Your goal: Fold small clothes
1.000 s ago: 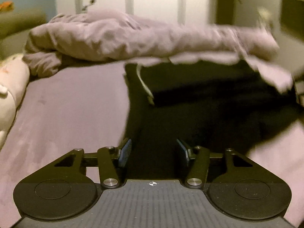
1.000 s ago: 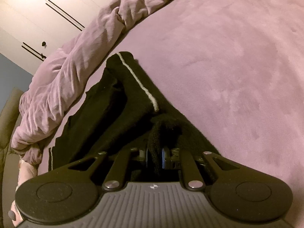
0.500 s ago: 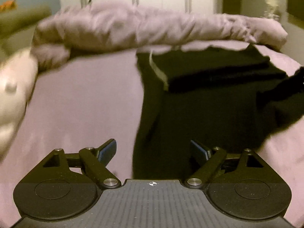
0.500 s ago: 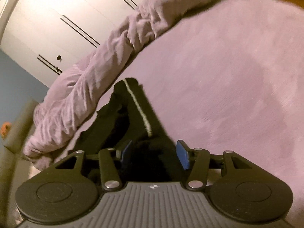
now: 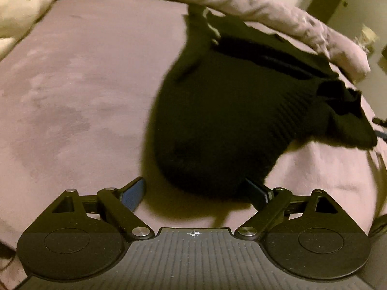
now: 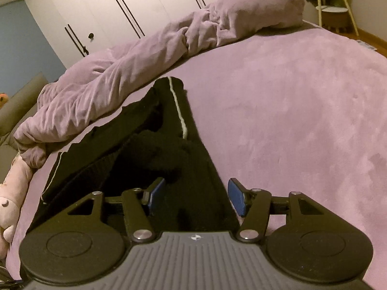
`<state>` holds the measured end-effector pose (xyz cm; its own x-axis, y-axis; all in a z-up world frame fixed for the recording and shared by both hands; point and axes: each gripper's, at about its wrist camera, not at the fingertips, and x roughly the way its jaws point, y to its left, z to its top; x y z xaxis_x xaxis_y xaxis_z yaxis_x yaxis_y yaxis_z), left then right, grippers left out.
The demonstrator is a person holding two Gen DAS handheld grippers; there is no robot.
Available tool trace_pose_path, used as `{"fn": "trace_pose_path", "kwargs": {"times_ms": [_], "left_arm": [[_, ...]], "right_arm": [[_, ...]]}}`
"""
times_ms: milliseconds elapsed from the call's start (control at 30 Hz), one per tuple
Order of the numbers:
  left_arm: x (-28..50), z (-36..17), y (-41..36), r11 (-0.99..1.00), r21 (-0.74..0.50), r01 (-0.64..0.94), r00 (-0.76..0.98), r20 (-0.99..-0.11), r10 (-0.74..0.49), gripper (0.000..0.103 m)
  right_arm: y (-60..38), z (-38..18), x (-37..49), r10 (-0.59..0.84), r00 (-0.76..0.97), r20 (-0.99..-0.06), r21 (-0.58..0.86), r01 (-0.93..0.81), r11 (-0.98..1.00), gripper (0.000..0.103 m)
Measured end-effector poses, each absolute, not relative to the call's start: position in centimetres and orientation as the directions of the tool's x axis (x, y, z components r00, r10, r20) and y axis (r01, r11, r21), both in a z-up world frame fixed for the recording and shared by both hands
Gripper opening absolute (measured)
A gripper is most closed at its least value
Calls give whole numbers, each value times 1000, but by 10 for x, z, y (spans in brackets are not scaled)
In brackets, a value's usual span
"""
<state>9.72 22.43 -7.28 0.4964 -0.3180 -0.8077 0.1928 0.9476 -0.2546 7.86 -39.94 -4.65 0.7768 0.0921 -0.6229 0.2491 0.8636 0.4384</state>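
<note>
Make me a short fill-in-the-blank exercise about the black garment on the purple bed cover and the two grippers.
1. The black knitted garment lies on a ____ bed cover.
2. The thin stripe along the garment's edge is ____.
3. The right gripper has pads coloured ____.
4. The left gripper holds ____.

Missing words: purple; white; blue; nothing

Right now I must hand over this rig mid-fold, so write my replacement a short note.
Left gripper: jaws opening, holding nothing; near edge of the black garment between its pads.
Right gripper: jaws opening, pads clear of the cloth below.
Garment lies partly folded on the purple bed cover, beside the rolled blanket.
Left: finish the fold; further clothes not visible.
</note>
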Motion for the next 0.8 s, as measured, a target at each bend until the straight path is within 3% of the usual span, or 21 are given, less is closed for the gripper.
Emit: {"fn": "trace_pose_path", "kwargs": {"times_ms": [133,233,367,433,500,667,800], "left_arm": [[116,-65,207,950,-194,244,541,-786,-300,92],[136,-43,203,947,-199,253,612,-725,-316,87],[162,-14,203,968,-171,183,732,-633,-250,89],[175,-7,204,977,-148,152,747,-630,-211,90],[175,-3,202,967,-111,231,728,-640,-247,91],[113,-21,196,877,225,424,749,-631,-200,95],[66,-53,202,795,372,479,745,-651,-145,95]], "right_arm": [[-395,-50,80,104,778,-620,463,256,849,57],[-389,-50,84,99,772,-628,433,241,869,57],[-387,-50,89,98,771,-629,429,239,871,57],[-386,-51,91,100,770,-630,429,238,871,57],[-385,-51,94,104,767,-633,422,229,877,57],[-387,-53,92,115,767,-631,422,215,881,58],[-391,-60,89,119,775,-621,466,243,851,58]]}}
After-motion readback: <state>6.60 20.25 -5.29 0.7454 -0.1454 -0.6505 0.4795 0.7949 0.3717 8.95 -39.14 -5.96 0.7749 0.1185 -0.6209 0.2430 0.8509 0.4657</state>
